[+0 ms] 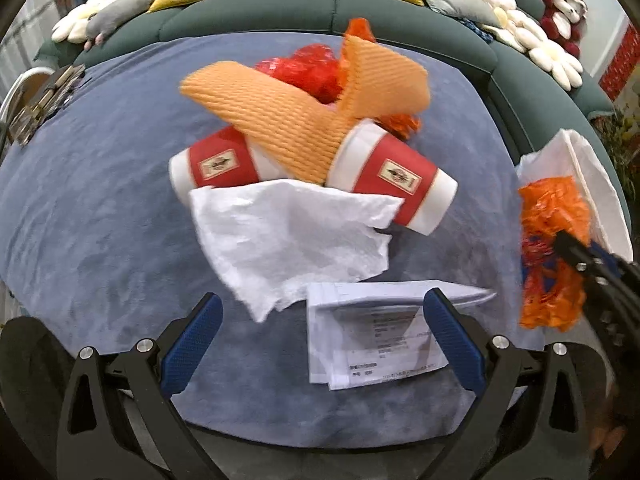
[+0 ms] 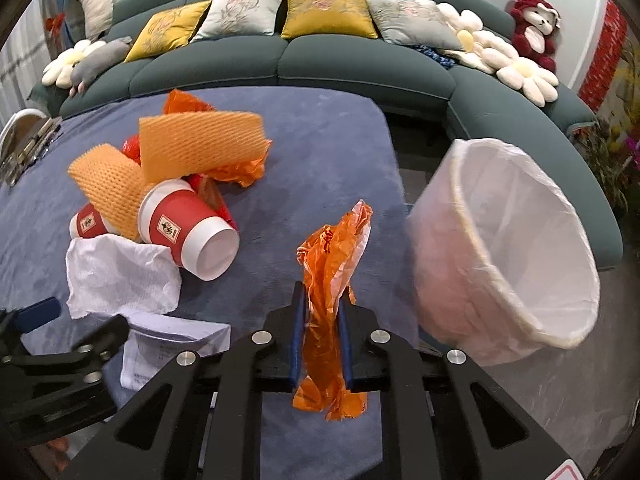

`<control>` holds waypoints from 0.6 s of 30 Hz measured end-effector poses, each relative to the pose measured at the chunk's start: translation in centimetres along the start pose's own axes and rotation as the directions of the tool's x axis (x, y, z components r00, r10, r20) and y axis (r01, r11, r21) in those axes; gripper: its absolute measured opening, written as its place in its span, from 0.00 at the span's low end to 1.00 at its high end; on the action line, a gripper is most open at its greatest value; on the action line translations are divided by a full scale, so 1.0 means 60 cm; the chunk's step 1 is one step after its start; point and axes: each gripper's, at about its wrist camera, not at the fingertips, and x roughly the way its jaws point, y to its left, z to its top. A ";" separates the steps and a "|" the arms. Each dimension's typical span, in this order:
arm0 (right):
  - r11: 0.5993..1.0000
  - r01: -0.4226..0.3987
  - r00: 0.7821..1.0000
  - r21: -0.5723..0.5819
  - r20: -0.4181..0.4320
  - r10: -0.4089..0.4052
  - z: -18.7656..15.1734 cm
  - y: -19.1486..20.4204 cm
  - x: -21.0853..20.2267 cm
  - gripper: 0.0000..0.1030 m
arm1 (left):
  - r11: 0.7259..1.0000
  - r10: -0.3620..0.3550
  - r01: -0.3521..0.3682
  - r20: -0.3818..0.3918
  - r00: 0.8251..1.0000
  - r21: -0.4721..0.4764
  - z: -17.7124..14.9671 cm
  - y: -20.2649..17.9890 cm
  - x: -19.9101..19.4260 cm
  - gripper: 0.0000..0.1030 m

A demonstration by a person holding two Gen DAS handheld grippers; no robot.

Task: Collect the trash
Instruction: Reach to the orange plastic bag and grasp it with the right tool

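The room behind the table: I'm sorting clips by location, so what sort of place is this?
Most likely a home living room: a curved green sofa with cushions, a plush monkey, and a blue-covered table in front.

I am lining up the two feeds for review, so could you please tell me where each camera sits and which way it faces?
Left wrist: on the left tool, angled down at the paper sheet on the blue cloth; its open blue fingers show.
Right wrist: on the right tool, angled down toward the lined bin; its fingers clamp an orange plastic bag.
Shared: paper cups, tissue, sofa, and each other's tool.
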 end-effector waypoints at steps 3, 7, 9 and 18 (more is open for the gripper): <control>1.000 0.003 1.000 0.007 0.006 -0.003 -0.004 -0.013 -0.017 0.13 | 1.000 -0.013 0.013 -0.020 1.000 0.029 -0.005 -0.007 0.000 0.93; 1.000 0.002 1.000 0.023 0.011 -0.003 -0.007 -0.023 -0.030 0.13 | 0.999 -0.037 0.037 -0.030 0.999 -0.001 -0.013 -0.003 -0.015 0.93; 1.000 0.002 1.000 0.028 0.020 -0.002 -0.009 -0.025 -0.036 0.13 | 0.997 -0.066 0.065 -0.021 0.998 -0.029 -0.011 0.000 -0.030 0.93; 1.000 -0.001 1.000 0.028 0.030 0.000 -0.014 -0.026 -0.039 0.14 | 0.993 -0.028 0.016 -0.106 0.994 -0.116 0.016 -0.032 0.004 0.93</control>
